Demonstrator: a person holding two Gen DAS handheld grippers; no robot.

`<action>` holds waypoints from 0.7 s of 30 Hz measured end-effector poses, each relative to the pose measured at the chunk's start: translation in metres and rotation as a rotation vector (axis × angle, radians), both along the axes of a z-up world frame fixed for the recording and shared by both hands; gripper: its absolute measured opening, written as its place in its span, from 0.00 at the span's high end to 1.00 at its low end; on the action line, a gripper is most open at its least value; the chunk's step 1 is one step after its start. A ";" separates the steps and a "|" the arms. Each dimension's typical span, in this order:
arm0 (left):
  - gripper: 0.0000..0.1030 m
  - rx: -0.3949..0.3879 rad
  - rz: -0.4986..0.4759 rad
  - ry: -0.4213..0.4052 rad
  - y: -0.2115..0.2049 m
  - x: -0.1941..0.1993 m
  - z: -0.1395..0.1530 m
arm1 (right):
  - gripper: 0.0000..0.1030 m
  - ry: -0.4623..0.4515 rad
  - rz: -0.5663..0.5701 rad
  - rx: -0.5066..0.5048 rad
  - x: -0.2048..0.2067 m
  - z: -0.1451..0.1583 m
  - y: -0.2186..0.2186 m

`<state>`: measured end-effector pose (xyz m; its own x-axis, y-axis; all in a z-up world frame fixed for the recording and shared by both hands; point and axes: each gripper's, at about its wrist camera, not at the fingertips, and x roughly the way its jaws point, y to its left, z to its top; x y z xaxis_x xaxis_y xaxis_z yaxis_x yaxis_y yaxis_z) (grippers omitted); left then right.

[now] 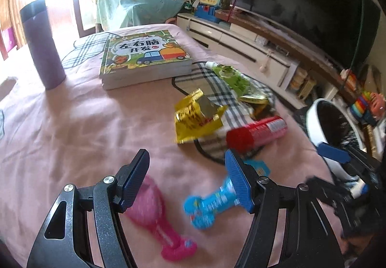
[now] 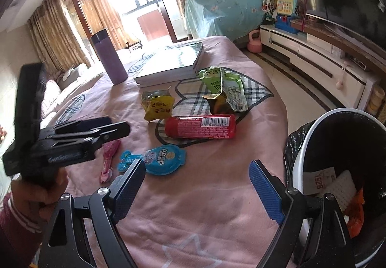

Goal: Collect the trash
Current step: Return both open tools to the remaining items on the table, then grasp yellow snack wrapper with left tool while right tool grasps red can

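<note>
Trash lies on a pink cloth-covered table: a pink wrapper, a blue wrapper, a yellow packet, a red tube and a green pouch. My left gripper hangs open just above the pink and blue wrappers, nothing between its fingers. In the right wrist view my right gripper stands open over bare cloth, beside the white bin. A round blue lid, the red tube and the yellow packet lie ahead of it. The left gripper shows at the left.
A stack of books and a purple flask stand at the table's far side. The black-lined bin holds some trash. A TV cabinet with toys runs along the right wall. A hand and sleeve hold the left gripper.
</note>
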<state>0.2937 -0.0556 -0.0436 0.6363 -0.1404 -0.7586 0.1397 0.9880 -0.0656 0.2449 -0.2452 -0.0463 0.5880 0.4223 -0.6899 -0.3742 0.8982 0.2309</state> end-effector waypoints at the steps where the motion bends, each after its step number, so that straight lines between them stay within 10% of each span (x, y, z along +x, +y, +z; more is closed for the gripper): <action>1: 0.35 0.009 0.000 0.000 -0.003 0.007 -0.001 | 0.13 0.002 0.003 0.000 0.002 -0.001 0.000; 6: 0.36 0.021 -0.013 -0.033 -0.011 0.026 -0.004 | 0.13 0.019 0.028 -0.007 0.012 -0.004 0.003; 8: 0.61 0.001 -0.036 -0.029 -0.009 0.032 -0.008 | 0.14 0.020 0.047 -0.024 0.016 -0.004 0.006; 11: 0.70 -0.023 -0.060 -0.028 -0.007 0.035 -0.009 | 0.14 0.012 0.077 -0.052 0.023 -0.002 0.012; 21: 0.74 -0.151 -0.013 -0.046 0.033 -0.020 0.007 | 0.17 -0.075 0.225 -0.204 0.044 0.003 0.046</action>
